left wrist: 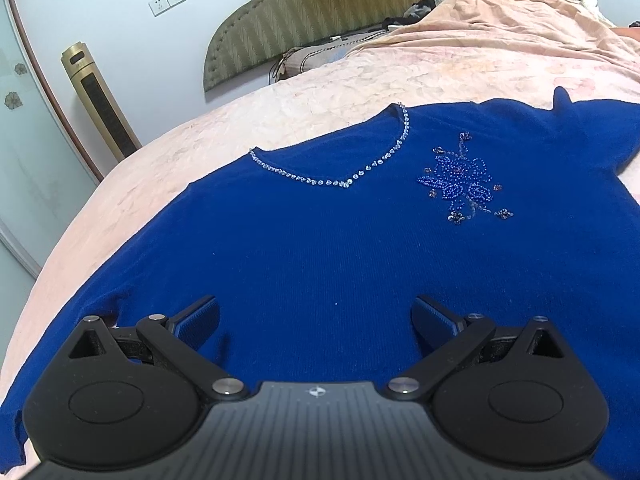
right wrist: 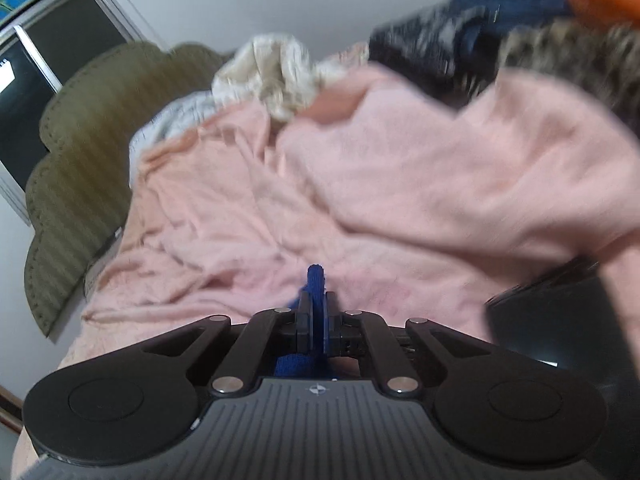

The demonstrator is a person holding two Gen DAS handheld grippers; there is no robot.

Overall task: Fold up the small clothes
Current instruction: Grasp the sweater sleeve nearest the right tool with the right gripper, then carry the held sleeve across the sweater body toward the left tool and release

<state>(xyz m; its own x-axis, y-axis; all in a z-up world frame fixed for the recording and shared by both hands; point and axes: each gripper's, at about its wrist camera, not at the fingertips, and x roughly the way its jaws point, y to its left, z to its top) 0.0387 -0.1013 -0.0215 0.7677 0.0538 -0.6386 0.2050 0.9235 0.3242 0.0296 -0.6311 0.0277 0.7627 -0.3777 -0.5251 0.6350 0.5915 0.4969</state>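
A royal-blue sweater (left wrist: 320,240) lies flat, front up, on the pink bed cover (left wrist: 168,168). It has a beaded V-neckline (left wrist: 344,184) and a beaded flower (left wrist: 460,184) on the chest. My left gripper (left wrist: 316,312) is open, its two fingers spread wide just above the sweater's lower body. My right gripper (right wrist: 318,304) is shut on a fold of the blue sweater (right wrist: 316,280), which sticks up between the fingers; this view is blurred.
A rumpled pink blanket (right wrist: 360,184) is heaped on the bed, with a pile of dark and cream clothes (right wrist: 460,52) behind it. An olive padded headboard (left wrist: 304,12) stands against the wall. A gold tower heater (left wrist: 100,100) stands on the floor at left.
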